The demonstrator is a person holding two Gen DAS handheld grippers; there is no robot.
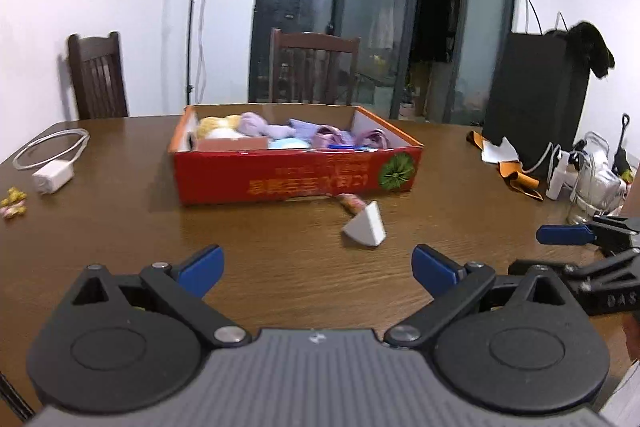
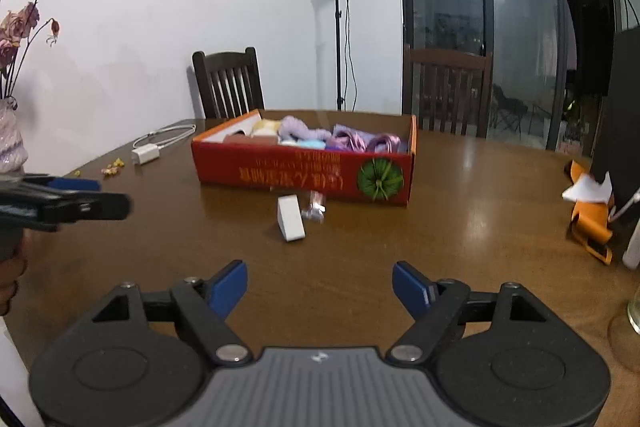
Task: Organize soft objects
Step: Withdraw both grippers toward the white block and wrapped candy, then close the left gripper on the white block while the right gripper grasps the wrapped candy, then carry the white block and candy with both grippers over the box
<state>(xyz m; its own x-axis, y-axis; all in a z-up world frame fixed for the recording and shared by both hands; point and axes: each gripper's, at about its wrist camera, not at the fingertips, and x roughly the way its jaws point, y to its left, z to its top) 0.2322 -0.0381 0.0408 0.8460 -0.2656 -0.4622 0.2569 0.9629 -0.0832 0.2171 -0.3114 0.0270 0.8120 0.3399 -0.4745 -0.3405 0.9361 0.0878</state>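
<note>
Both claws are hanging wide open, holding nothing.
The red box (image 1: 296,175) is sitting on the counter (image 1: 120,227), long side across, its writing upside down and blurry; soft toys (image 1: 256,127) are lying inside. The left claw (image 1: 318,267) and right claw (image 2: 320,287) are pointing at it.

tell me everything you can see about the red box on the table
The red box is a shallow, open-topped cardboard tray with orange rim edges, a pale inside, upside-down printed lettering and a green round motif on its near wall. It sits flat on the brown table, filled with soft items in pastel colours. Neither gripper touches it.
</note>
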